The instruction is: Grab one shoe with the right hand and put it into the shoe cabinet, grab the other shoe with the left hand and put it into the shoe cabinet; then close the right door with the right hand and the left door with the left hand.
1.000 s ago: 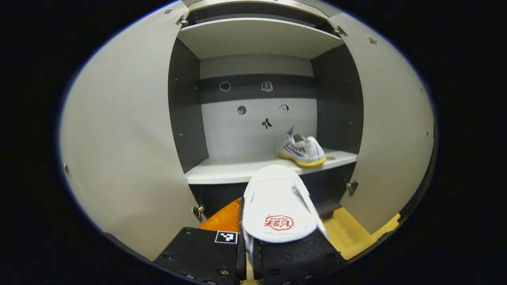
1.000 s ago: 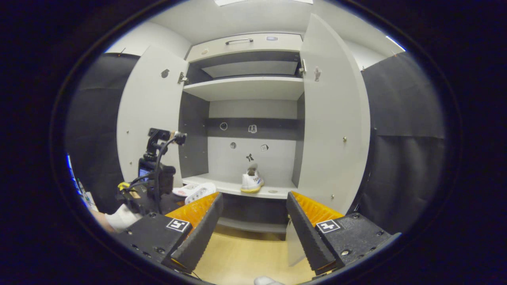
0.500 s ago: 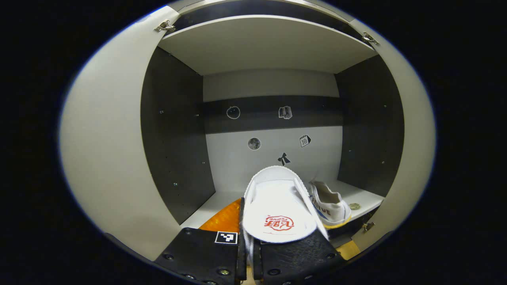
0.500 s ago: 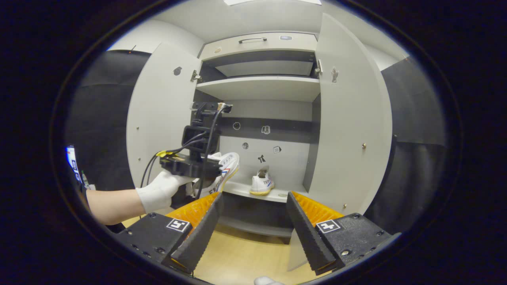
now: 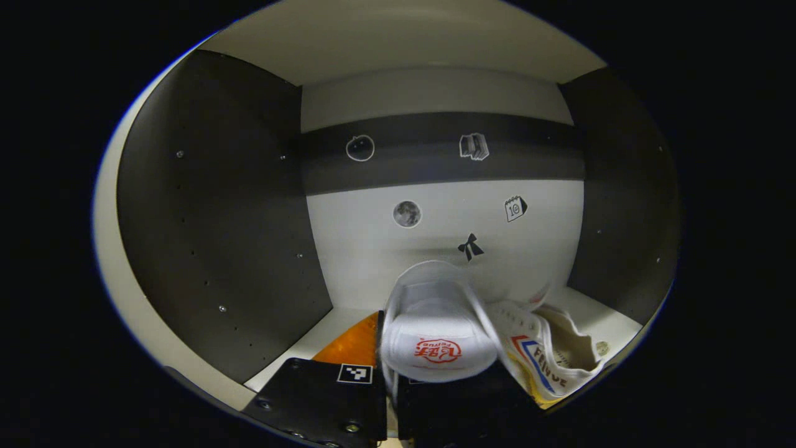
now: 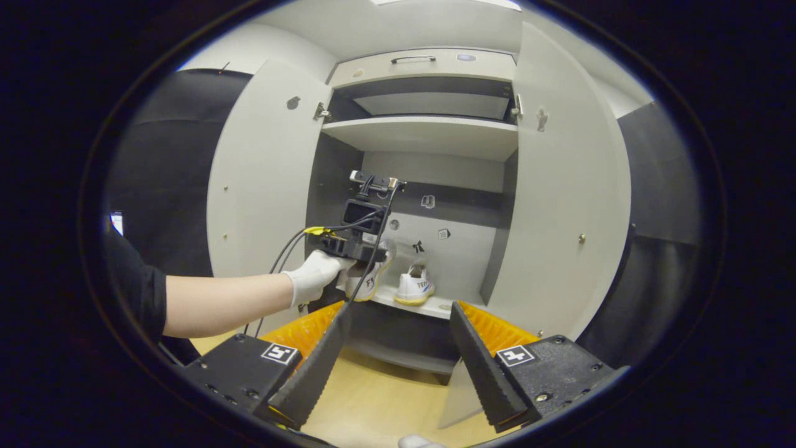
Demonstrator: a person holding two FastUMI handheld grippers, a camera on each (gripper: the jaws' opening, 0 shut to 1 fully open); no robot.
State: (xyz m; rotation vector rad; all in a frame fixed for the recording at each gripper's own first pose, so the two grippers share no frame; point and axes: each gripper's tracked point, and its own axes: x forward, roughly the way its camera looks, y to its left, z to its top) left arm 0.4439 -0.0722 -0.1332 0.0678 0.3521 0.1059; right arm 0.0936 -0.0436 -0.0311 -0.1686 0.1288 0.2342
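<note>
The left gripper (image 5: 390,373) is clamped on a white shoe (image 5: 435,323), whose far end is hidden by its heel. The second shoe (image 5: 550,354), partly cut off, lies just right of it on the cabinet shelf (image 5: 612,320). The right gripper (image 6: 398,361) is held wide apart, empty, before the shoe cabinet (image 6: 423,134); both doors stand open.
</note>
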